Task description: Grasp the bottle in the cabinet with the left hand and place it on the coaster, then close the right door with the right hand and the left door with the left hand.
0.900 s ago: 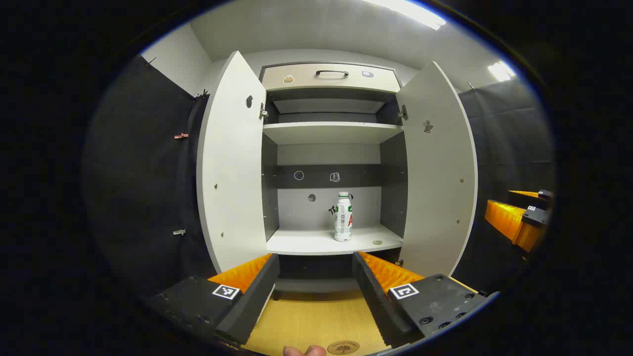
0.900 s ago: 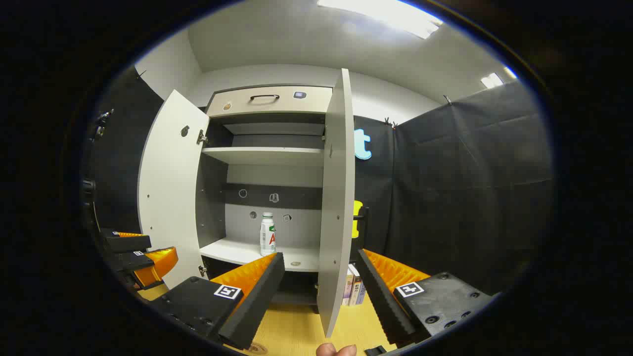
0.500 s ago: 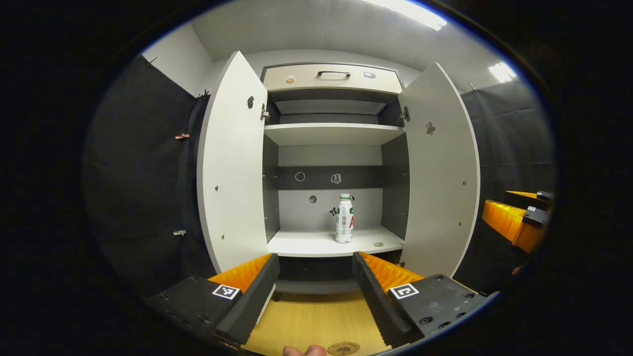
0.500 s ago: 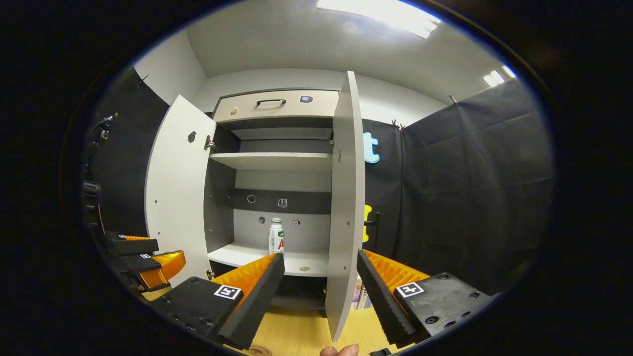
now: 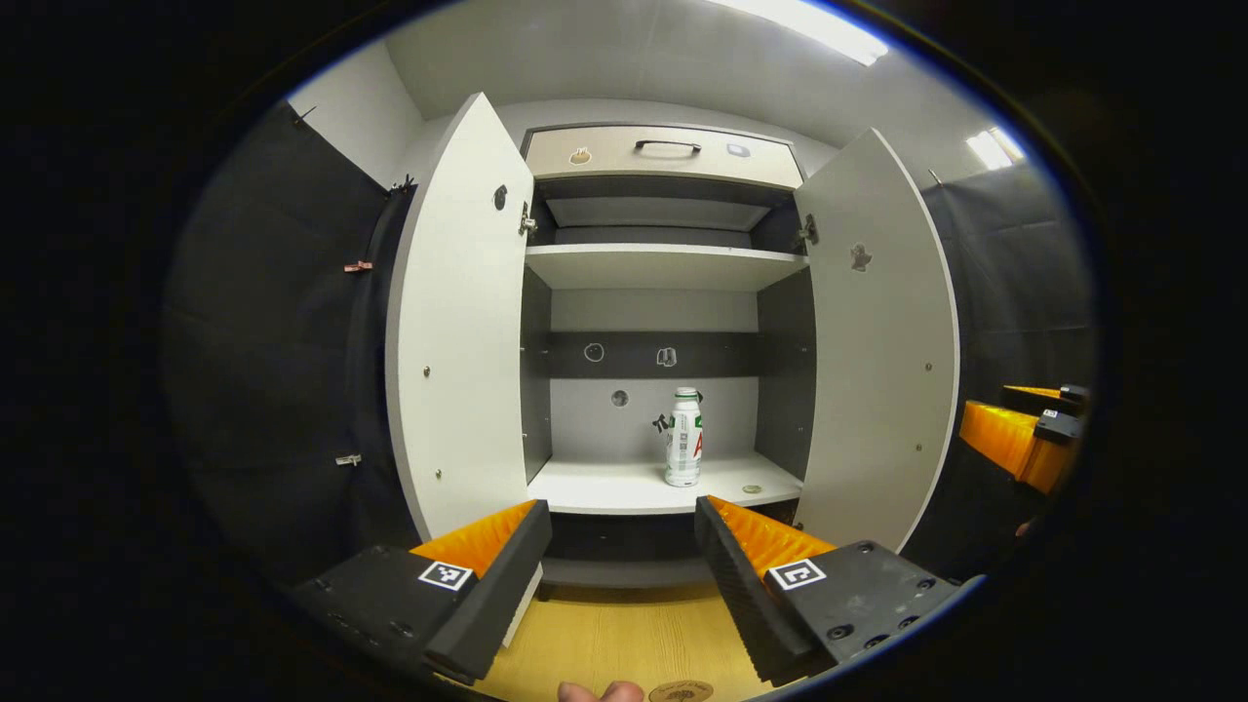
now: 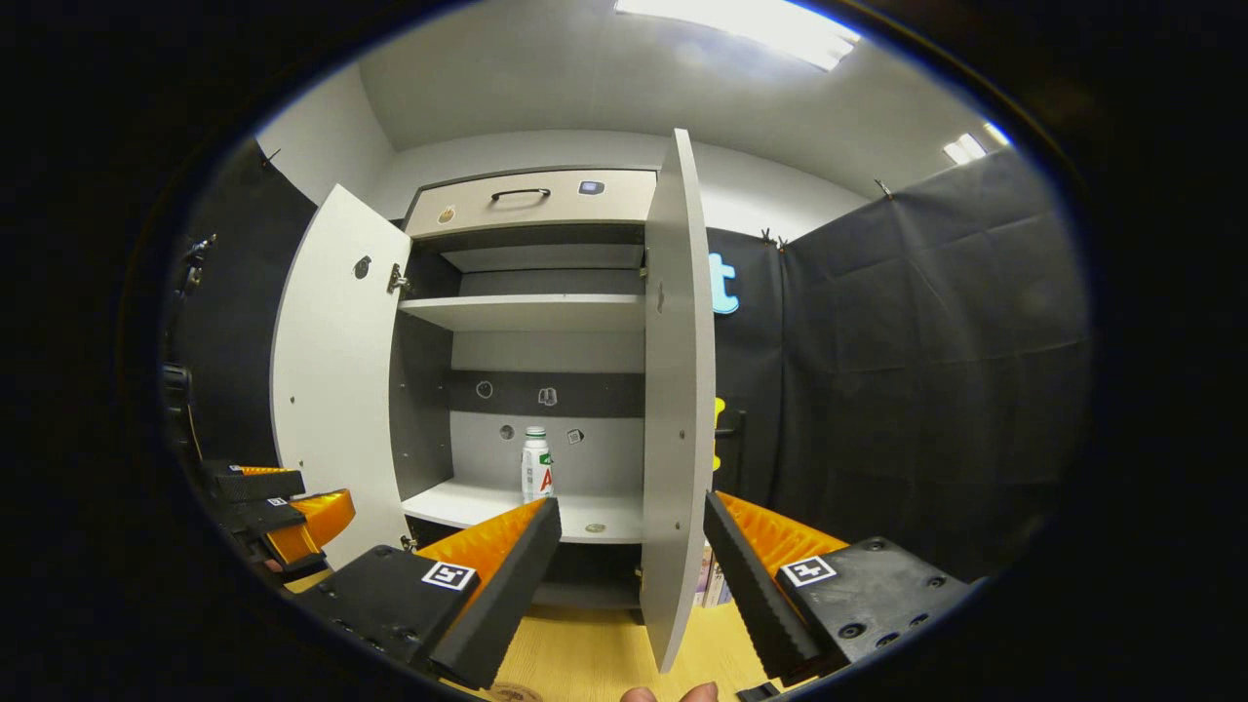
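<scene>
Bottle [image 5: 683, 436] stands between wide doors; both tongs [image 5: 622, 546] [image 6: 632, 546] gape empty.

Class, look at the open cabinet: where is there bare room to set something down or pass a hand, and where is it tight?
Free: the lower shelf left of the bottle, and the upper shelf. Tighter: the strip right of the bottle, where a small disc lies by the right door.
</scene>
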{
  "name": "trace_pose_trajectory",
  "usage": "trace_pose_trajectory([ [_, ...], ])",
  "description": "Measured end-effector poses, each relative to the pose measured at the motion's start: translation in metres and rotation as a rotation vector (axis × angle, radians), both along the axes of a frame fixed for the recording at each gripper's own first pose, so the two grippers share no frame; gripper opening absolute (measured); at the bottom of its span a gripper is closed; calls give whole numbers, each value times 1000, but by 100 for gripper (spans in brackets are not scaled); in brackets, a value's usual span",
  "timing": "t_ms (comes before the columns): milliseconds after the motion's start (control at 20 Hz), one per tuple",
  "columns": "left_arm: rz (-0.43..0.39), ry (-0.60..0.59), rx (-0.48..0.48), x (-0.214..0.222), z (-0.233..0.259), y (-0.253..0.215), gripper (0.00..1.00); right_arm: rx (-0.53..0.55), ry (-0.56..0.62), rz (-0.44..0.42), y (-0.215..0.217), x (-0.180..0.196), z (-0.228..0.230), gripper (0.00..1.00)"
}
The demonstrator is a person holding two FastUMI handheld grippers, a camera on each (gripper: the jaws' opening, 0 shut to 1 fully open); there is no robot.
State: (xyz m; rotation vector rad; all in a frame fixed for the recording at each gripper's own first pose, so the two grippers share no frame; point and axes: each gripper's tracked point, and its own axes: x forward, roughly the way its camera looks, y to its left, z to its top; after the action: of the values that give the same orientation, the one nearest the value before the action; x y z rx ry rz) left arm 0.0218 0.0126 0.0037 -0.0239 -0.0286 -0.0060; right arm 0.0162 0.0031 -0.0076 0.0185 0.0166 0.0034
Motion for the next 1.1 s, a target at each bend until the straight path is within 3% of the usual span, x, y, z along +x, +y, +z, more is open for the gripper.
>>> trace_pose_trajectory([
  [450,-66,-2,8,59,8,-30,94,2,-2,-7,-10,12,-3,97],
  [900,-161,-11,0,179,13,-77,95,-5,7,-11,-35,28,-14,97],
  [1100,-152,8,0,242,4,-87,95,-1,2,-18,-49,38,-18,97],
])
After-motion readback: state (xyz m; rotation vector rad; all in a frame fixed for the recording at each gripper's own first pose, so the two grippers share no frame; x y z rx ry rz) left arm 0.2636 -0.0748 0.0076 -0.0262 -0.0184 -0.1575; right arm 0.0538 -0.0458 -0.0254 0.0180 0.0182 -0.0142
